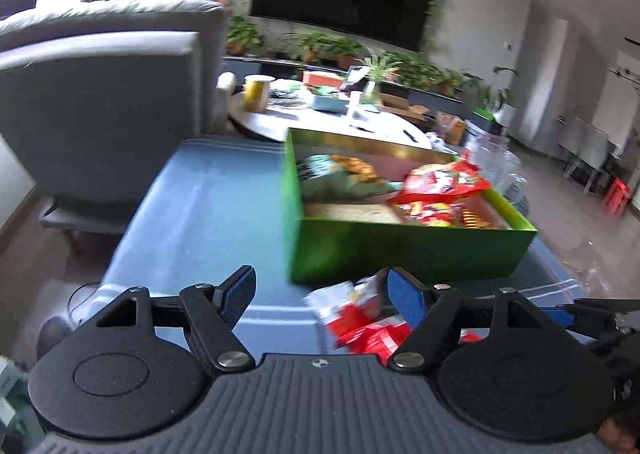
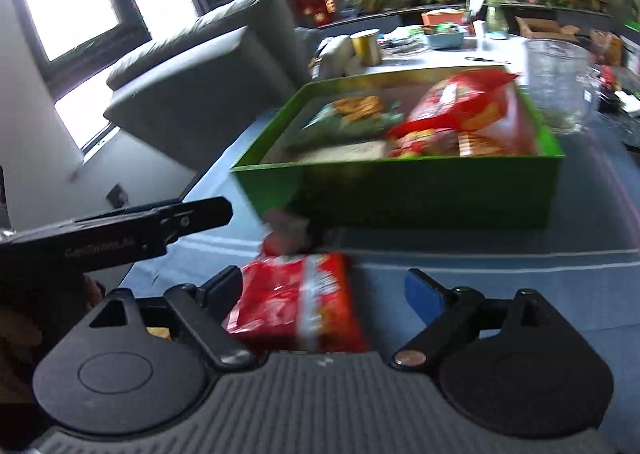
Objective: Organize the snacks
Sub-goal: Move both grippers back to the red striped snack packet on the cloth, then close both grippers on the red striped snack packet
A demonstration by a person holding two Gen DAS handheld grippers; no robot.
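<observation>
A green box stands on the blue table and holds a big red snack bag and a green packet. In front of the box lies a red snack packet. My left gripper is open; the packet sits by its right finger with a wide gap to the left one. My right gripper is open around the same packet, whose left edge is near the left finger and clear of the right. The left gripper shows edge-on at the left of the right wrist view.
A clear glass container stands just right of the box. A grey sofa is at the left. Behind the box is a round white table with a yellow can and clutter. A blurred reddish shape lies at the box's front wall.
</observation>
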